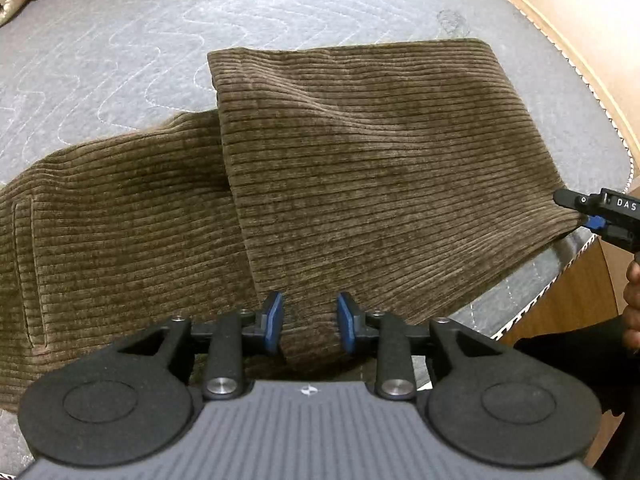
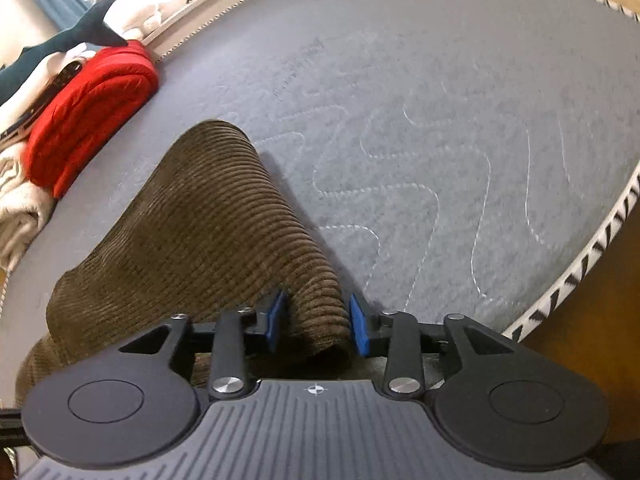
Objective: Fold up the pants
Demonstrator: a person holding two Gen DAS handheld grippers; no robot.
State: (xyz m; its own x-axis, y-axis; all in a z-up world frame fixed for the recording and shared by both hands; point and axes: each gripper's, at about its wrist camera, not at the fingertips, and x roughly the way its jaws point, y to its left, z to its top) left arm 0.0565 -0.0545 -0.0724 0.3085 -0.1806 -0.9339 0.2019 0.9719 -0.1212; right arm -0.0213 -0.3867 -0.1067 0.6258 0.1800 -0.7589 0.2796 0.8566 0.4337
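Both wrist views close, angled steeply down; shared: brown pants [image 1: 360, 160] on grey mattress [image 2: 440, 100].

Grey quilted mattress [image 2: 440, 120] fills most of both views, zigzag-stitched trim at edge. Red padded cushion [image 2: 92, 112] upper left in right wrist view, cream blanket [image 2: 16, 208] below it, dark teal shark plush [image 2: 64, 40] above. Wood bed frame [image 1: 560, 20] upper right in left wrist view.

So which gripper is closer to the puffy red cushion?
Left. The red cushion lies left of the brown corduroy pants; the left gripper is mid-edge, the right gripper at the far corner.
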